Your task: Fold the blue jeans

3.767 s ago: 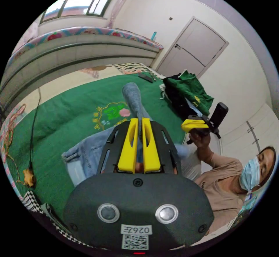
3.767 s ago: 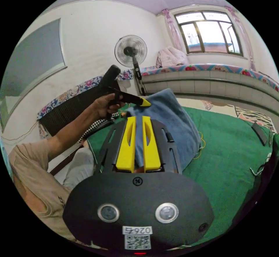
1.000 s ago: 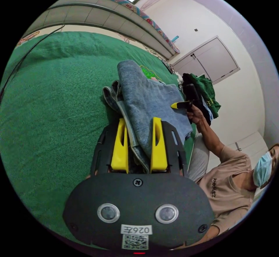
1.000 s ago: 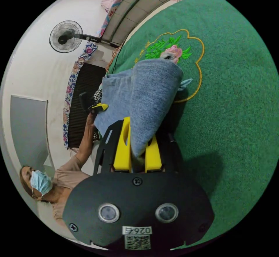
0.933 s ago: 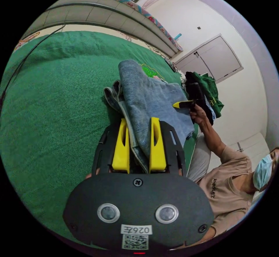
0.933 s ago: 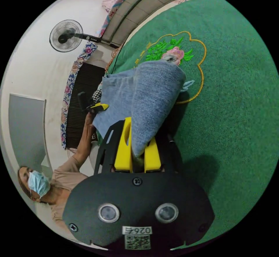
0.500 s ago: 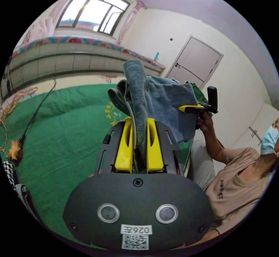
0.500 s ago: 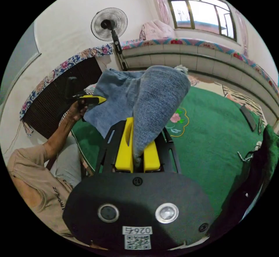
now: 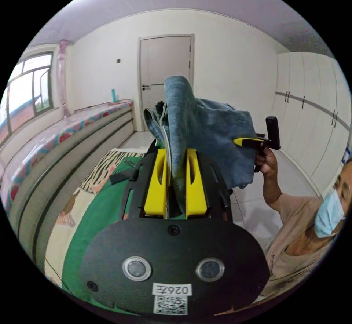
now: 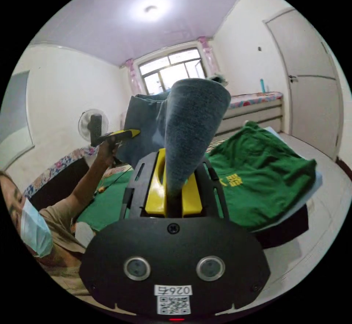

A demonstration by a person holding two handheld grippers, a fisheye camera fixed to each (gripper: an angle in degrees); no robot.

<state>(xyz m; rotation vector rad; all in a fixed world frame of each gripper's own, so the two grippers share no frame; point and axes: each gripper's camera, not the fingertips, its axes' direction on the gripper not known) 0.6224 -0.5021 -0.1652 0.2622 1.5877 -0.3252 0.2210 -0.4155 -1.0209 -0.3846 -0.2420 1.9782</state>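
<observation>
Bright ceiling lamp point(image 10: 150, 8) — fisheye-warped edges

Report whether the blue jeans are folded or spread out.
Folded. The blue denim jeans hang as a layered bundle, pinched by the left gripper and the right gripper, lifted off the green blanket.

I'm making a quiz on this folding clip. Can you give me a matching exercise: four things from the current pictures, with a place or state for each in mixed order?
Things:
1. folded blue denim jeans
2. green garment with yellow print
3. white panelled door
4. standing electric fan

Places or states:
A. closed, in the far wall
B. lying on a stack of clothes
C. by the wall, behind the person's raised hand
D. held up in the air, pinched by the left gripper and right gripper

Pairs: 1-D, 2-B, 3-A, 4-C
</observation>
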